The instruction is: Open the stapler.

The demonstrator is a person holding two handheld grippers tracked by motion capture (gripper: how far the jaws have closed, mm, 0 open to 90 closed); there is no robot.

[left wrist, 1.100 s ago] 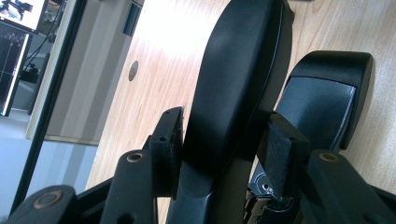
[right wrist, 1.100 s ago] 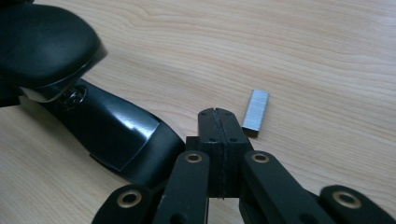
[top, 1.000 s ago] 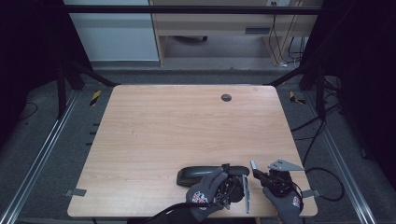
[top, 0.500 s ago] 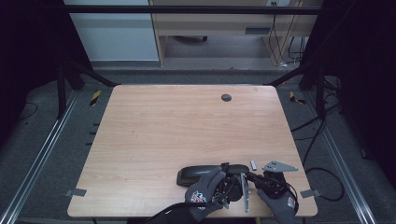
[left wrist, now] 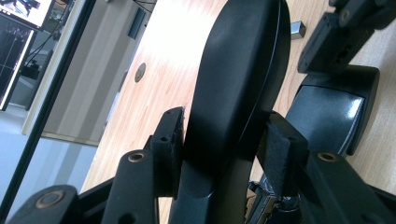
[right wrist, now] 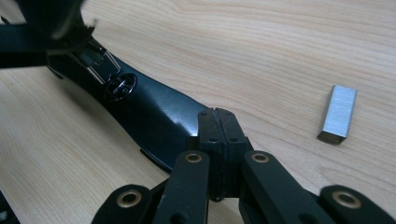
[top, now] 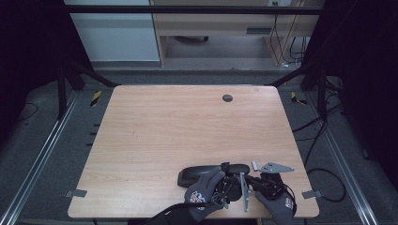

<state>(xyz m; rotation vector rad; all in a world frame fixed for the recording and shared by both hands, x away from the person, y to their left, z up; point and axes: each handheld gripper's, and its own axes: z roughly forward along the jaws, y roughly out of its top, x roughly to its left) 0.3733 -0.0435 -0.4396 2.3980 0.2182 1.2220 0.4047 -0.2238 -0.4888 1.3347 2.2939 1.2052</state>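
Note:
A black stapler [top: 202, 173] lies near the table's front edge, opened up. In the left gripper view its upper arm [left wrist: 238, 79] stands between my jaws, and the base [left wrist: 336, 112] lies flat to the right. My left gripper [left wrist: 224, 149] is shut on that arm, one pad on each side. My right gripper [right wrist: 218, 128] is shut with its pads pressed together, its tips resting at the glossy end of the stapler [right wrist: 149, 112]. A small grey block of staples [right wrist: 337, 114] lies on the wood just right of it. Both gloved hands [top: 206, 194] crowd the stapler in the high view.
The wooden table [top: 187, 126] has a round cable grommet [top: 227, 98] near its far edge. The staple block [top: 255, 165] lies beside the right gripper's grey plate [top: 277, 167]. Dark floor, metal rails and cables surround the table.
The right gripper has shifted slightly left, closer to the stapler's end. The left hand has stayed on the stapler with little movement.

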